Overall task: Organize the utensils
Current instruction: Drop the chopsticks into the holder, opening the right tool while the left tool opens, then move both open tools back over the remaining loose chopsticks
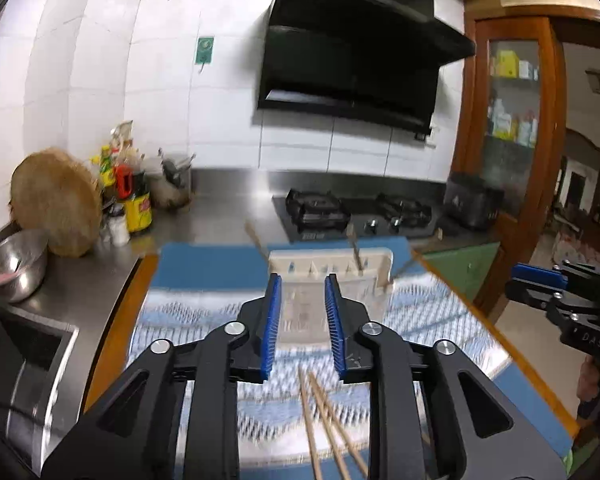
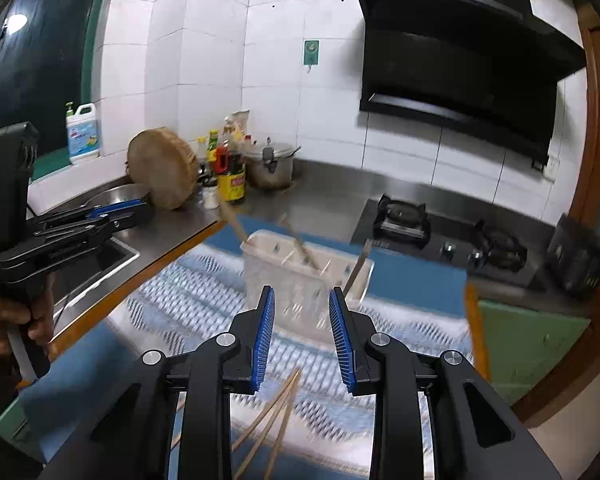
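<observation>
A white plastic utensil holder (image 1: 332, 276) (image 2: 300, 276) stands on a blue patterned mat (image 1: 220, 320) (image 2: 180, 292). Several wooden chopsticks (image 1: 356, 254) (image 2: 306, 252) lean in its slots. Loose wooden chopsticks (image 1: 324, 420) (image 2: 272, 412) lie on the mat below the grippers. My left gripper (image 1: 302, 284) is open and empty, held above the mat in front of the holder; it also shows in the right wrist view (image 2: 120, 210). My right gripper (image 2: 302, 296) is open and empty, facing the holder; it shows at the right edge of the left wrist view (image 1: 540, 276).
A steel counter (image 1: 220, 216) carries a round wooden board (image 1: 56, 200), sauce bottles (image 1: 136, 200), a metal bowl (image 1: 12, 264) and a pot (image 2: 270, 164). A gas stove (image 1: 356, 212) sits behind the mat, a sink (image 1: 24, 352) at left, a range hood (image 1: 360, 52) above.
</observation>
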The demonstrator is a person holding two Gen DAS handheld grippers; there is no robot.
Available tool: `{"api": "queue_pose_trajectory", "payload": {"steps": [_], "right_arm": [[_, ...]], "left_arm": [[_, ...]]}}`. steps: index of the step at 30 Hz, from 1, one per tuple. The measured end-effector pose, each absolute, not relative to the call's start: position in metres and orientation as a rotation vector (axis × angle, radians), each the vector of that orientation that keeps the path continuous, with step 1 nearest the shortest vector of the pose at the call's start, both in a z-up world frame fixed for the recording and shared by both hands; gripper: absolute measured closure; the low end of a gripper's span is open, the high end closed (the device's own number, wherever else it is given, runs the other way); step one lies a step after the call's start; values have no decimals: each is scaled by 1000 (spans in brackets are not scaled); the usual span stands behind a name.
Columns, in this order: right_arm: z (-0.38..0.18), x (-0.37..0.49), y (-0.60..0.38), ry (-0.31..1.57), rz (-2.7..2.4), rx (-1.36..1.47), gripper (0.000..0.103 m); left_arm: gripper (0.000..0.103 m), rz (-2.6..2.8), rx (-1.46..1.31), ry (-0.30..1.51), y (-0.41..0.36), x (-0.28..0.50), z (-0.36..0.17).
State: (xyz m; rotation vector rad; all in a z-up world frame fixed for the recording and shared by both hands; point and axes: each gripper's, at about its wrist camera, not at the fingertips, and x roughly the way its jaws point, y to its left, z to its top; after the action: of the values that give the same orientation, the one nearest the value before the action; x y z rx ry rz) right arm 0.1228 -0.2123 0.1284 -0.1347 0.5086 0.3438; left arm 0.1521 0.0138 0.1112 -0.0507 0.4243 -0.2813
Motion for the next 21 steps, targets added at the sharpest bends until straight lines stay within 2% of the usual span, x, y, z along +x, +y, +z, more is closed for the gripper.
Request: {"api": "queue_pose_trajectory", "payload": {"steps": [12, 21], "right_arm": [[40, 64, -212, 622, 321, -96, 75], [-21, 54, -204, 736, 306, -83, 76]], "left_arm": [[78, -301, -53, 633, 20, 104, 9], [78, -318, -35, 792, 1, 95, -59]]}}
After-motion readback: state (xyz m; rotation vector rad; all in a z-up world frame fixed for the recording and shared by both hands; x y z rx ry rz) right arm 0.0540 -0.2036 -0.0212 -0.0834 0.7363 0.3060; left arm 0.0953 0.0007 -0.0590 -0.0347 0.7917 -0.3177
